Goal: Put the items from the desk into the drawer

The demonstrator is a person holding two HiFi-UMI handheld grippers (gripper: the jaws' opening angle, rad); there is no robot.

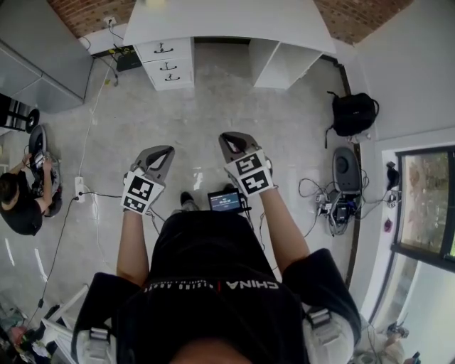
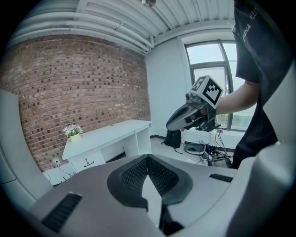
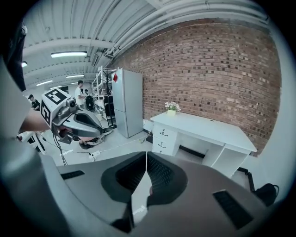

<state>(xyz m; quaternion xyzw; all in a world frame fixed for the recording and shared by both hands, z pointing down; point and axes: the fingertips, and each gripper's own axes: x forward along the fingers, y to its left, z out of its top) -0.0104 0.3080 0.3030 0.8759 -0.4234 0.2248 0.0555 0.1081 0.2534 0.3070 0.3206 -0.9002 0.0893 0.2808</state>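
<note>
A white desk (image 1: 220,21) stands at the far end of the floor, with a stack of shut drawers (image 1: 167,62) under its left side. The same desk (image 3: 203,132) carries a small potted flower (image 3: 172,108) at its drawer end. No other items show on the desk top. My left gripper (image 1: 162,151) and right gripper (image 1: 229,137) are held side by side in the air, well short of the desk, above the bare floor. Both are shut with nothing between the jaws. In the left gripper view the closed tips (image 2: 148,157) face the desk (image 2: 108,136).
A black backpack (image 1: 353,114) lies by the right wall, with a grey device and cables (image 1: 346,170) near it. A person (image 1: 25,202) crouches at the left by a power strip (image 1: 79,188). A tall grey cabinet (image 3: 127,102) stands left of the desk.
</note>
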